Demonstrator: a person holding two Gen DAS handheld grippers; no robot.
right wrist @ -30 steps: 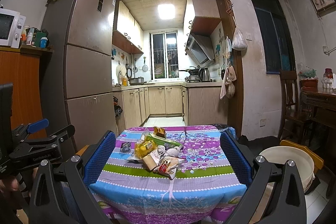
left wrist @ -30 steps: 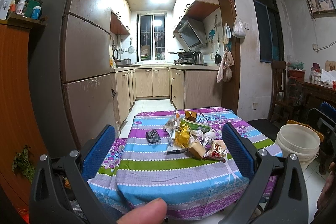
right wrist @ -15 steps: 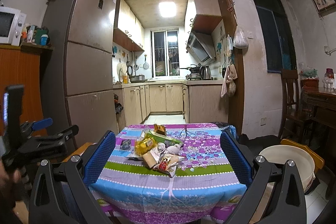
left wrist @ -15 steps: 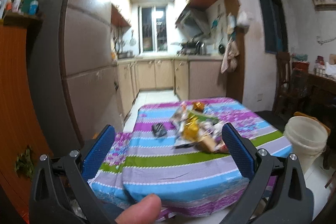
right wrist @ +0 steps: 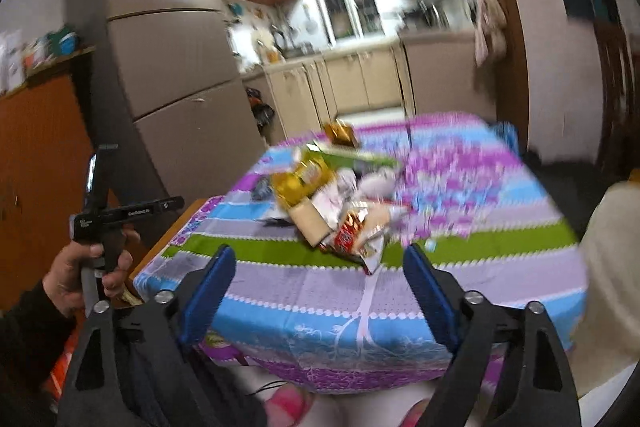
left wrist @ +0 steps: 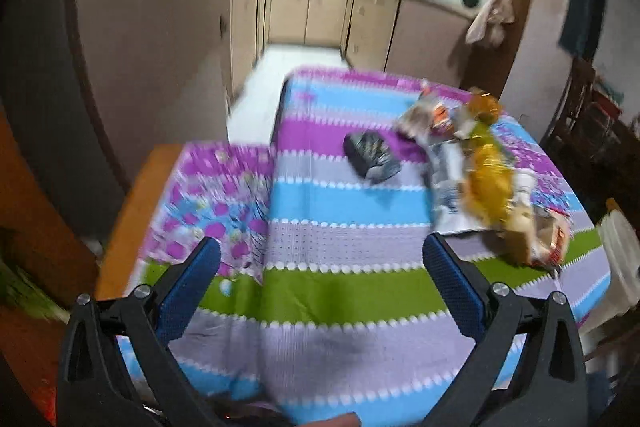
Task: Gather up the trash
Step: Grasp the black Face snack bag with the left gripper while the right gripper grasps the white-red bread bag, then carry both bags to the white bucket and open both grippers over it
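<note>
With both grippers' fingers wide and empty, left gripper [left wrist: 320, 259] should drop onto the black wrapper [left wrist: 371, 157] at 12 o'clock; right gripper [right wrist: 318, 267] takes the trash pile [right wrist: 336, 203] mid-table [right wrist: 480, 267].

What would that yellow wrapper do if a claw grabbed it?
The yellow wrapper looks crinkled and shiny, so it would probably crumple rather than hold shape. It seems light and may slide on the tablecloth. It lies among other litter, which might drag along.
</note>
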